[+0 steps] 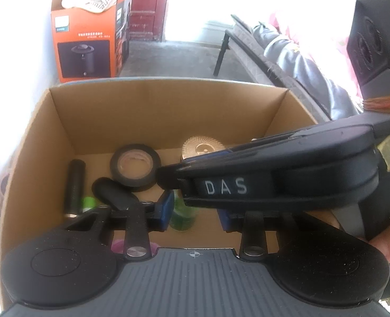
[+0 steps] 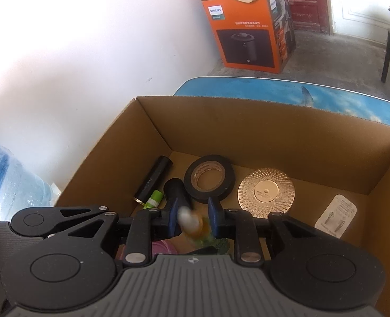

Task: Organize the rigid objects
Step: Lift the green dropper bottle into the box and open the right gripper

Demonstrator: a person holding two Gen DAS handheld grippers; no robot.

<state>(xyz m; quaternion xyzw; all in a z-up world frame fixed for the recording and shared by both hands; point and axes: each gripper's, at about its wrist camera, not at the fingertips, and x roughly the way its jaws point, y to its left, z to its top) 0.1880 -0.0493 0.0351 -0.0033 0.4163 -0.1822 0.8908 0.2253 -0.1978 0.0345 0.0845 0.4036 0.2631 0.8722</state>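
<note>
Two fisheye views, both looking down into one open cardboard box [image 1: 63, 121].

Left wrist view: left gripper [image 1: 196, 208] low inside the box, blue pads [image 1: 166, 207] spread wide with nothing between them. Below the gap, a green bottle [image 1: 182, 215] lying on the box floor. At 10 o'clock from the gripper, a roll of black electrical tape [image 1: 135, 167] lying flat. At 9 o'clock, a black cylinder [image 1: 74, 187] with a metal end, and beside it a small green tube [image 1: 88, 203]. Crossing in from 3 o'clock, the right gripper [image 1: 168, 175] marked "DAS", its tip just beside the tape roll; jaw opening impossible to judge from this side-on angle. Partly hidden behind it at 12 o'clock, a gold patterned disc [image 1: 200, 146]. Far behind the box at 11 o'clock, an orange Philips carton [image 1: 85, 37].

Right wrist view: right gripper [image 2: 191, 218] over the box floor, pads [image 2: 213, 218] set moderately apart around a blurred white-capped bottle [image 2: 192, 223]; real contact with the pads unclear because of the blur. At 12 o'clock, the tape roll [image 2: 208, 178]. At 1 o'clock, the gold disc [image 2: 266, 191] lying flat. At 3 o'clock, a white printed packet [image 2: 336, 215] near the box wall [image 2: 274, 132]. At 10 o'clock, the black cylinder [image 2: 154, 178] and green tube [image 2: 154, 198]. Beyond the box, a blue tabletop [image 2: 327, 96] and the orange carton [image 2: 245, 26].
</note>
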